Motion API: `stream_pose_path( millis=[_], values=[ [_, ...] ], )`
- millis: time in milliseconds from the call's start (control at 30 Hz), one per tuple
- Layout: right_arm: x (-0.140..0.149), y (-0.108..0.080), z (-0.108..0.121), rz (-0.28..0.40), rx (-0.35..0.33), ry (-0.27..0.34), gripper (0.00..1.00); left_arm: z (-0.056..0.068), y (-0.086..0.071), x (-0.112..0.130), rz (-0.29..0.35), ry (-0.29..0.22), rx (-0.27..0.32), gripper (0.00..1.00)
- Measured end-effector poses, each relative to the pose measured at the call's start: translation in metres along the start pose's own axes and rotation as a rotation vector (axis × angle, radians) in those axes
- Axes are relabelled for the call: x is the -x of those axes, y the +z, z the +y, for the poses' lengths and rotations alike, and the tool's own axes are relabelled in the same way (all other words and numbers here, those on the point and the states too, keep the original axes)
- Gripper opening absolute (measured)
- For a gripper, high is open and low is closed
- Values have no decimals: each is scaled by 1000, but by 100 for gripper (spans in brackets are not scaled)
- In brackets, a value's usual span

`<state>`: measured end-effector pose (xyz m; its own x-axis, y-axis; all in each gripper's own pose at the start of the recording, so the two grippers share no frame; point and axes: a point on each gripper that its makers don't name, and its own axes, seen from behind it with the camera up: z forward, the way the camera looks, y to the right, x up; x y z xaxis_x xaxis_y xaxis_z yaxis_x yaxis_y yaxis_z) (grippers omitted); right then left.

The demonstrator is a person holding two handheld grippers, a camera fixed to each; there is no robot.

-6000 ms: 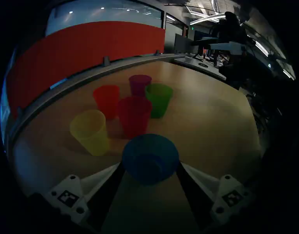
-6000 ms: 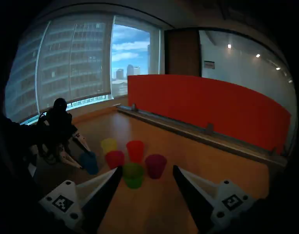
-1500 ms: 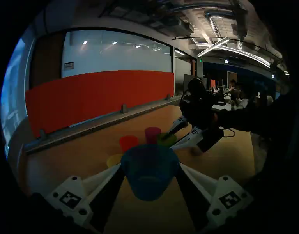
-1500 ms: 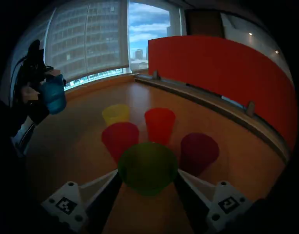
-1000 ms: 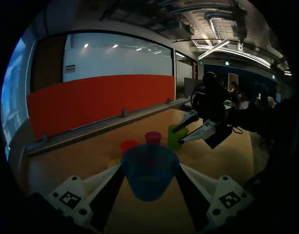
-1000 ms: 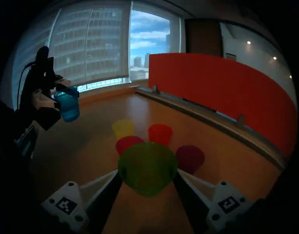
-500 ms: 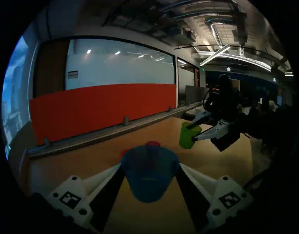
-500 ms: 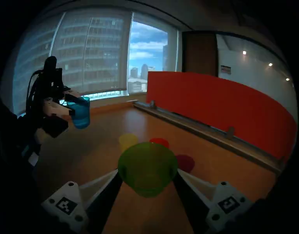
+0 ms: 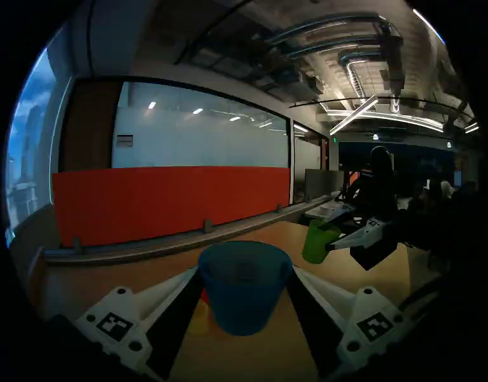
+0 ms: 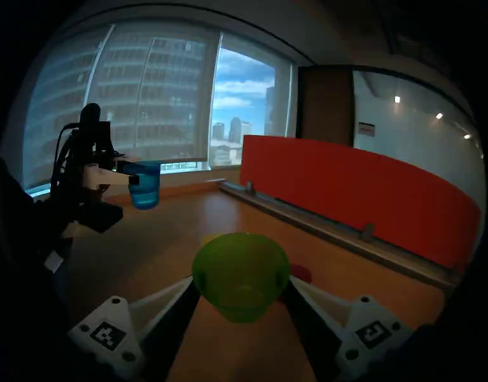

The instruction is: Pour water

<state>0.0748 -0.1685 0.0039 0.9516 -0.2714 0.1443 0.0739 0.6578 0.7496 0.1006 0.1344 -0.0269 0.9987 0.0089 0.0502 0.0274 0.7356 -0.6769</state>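
Left gripper view had our left tongs (image 9: 244,279) clamped on the blue cup (image 9: 245,300), held higher above the worktop (image 9: 110,283) than half a second before, so that the other cups (image 9: 199,322) standing there had sunk to slivers of red and yellow behind it. In the right gripper view our right tongs (image 10: 241,291) pressed the green cup (image 10: 241,270) from both sides, likewise risen. The blue cup hung off to the left, well apart from the green one, and both were upright.

The left gripper (image 9: 245,270) holds 1 cup (image 9: 245,290) above the table (image 9: 104,280), left of the right gripper (image 10: 240,280), which holds a 2nd cup (image 10: 240,274); a partition (image 9: 174,197) stands behind the table.
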Motion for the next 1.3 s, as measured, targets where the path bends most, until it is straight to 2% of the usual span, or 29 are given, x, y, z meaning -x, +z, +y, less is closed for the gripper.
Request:
stream_pose_path(
  millis=[200,400,700,1000,1300],
  values=[
    [-5,-2,-2,15,-2,-1,89,0,3,-8,42,-14,-7,86],
    [-7,-3,-3,28,-9,9,89,0,4,-14,57,-30,-2,86],
    [-5,-4,-2,42,-13,24,89,1,6,-24,48,-14,4,86],
    [-11,-6,-2,69,-17,34,89,1,10,-34,49,-22,15,86],
    [-15,-6,-1,101,-5,39,90,3,12,-39,38,6,21,86]
  ],
)
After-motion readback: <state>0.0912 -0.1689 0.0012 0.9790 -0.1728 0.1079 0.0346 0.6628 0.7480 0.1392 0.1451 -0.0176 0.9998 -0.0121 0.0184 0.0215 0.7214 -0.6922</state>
